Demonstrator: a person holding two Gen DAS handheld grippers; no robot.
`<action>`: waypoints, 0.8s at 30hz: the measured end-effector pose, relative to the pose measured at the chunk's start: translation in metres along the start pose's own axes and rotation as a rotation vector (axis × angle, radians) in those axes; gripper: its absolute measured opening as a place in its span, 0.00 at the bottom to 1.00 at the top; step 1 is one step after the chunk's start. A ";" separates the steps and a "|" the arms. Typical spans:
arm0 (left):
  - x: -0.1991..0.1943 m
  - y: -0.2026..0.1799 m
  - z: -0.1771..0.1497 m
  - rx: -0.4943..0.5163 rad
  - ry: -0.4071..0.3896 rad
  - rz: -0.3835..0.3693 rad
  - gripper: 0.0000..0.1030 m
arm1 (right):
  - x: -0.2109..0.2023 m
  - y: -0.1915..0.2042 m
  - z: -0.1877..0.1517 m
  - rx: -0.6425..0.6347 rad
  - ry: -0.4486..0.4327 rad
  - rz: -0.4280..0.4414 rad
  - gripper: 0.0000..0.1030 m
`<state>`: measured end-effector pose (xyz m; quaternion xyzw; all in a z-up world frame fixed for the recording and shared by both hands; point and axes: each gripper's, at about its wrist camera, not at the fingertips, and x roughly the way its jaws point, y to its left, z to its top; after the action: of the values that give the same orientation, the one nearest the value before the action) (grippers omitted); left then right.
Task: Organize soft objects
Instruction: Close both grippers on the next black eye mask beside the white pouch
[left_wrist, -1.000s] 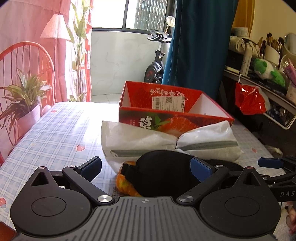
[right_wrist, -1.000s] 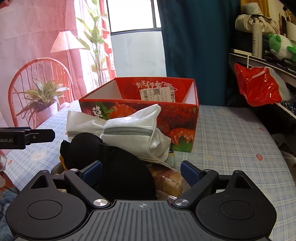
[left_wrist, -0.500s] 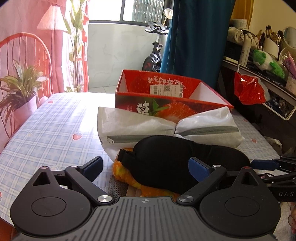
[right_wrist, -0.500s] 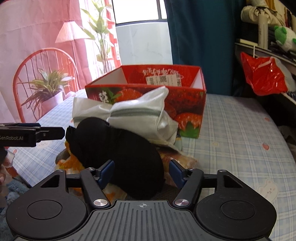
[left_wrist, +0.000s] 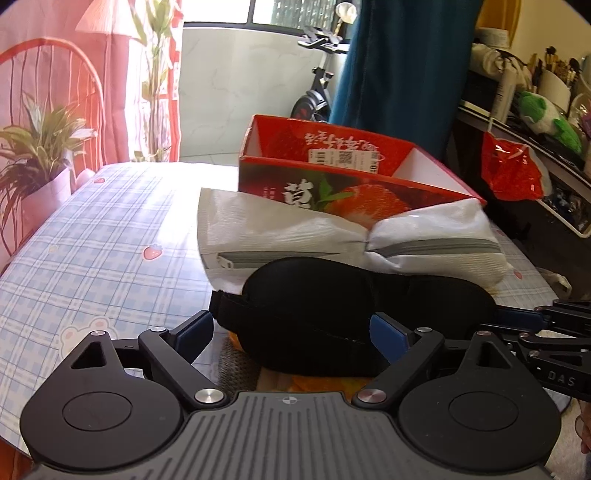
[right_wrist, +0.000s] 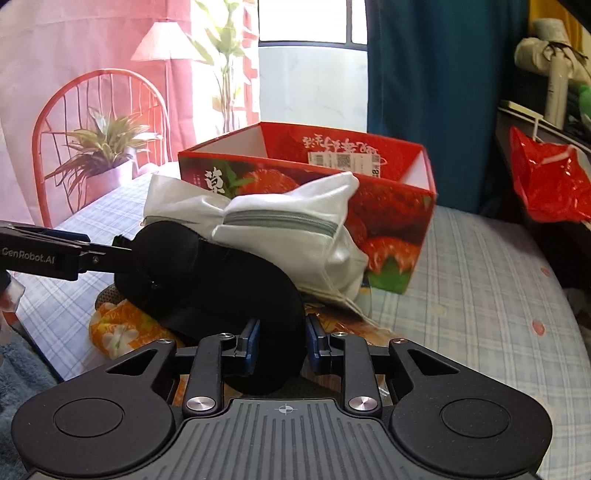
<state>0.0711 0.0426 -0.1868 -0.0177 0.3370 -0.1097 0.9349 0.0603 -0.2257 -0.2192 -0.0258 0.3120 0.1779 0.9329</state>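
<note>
Right wrist view: right gripper (right_wrist: 282, 341) closing, pads pinching black eye mask (right_wrist: 221, 280); left gripper (left_wrist: 291, 330) wide, narrowing, straddling mask's other end.

Left gripper (left_wrist: 291, 328): matte black body with a ribbed grey centre plate bearing a small crosshair mark. Two round black hubs flank the plate. Angled black link arms, each with a triangular cut-out, carry blue-padded fingers (left_wrist: 388, 334). Silver screw heads sit at the link pivots.

Right gripper (right_wrist: 282, 339): same build, with black housing, ribbed grey plate with crosshair, round hubs, silver pivot screws and blue pads. Its side lettering reads "DAS" in the left wrist view. The left unit's side reads "GenRobot.AI" in white in the right wrist view.
</note>
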 end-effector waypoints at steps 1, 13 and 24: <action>0.003 0.004 0.001 -0.010 0.007 0.003 0.90 | 0.001 0.000 0.001 0.000 0.000 0.000 0.23; 0.043 0.049 0.008 -0.163 0.033 -0.085 0.90 | 0.007 -0.001 0.001 0.004 0.000 -0.003 0.23; 0.046 0.038 0.004 -0.104 0.020 -0.180 0.73 | 0.008 -0.003 0.001 0.012 0.000 0.002 0.23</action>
<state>0.1156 0.0697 -0.2165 -0.0953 0.3486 -0.1755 0.9157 0.0678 -0.2253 -0.2236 -0.0198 0.3130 0.1767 0.9330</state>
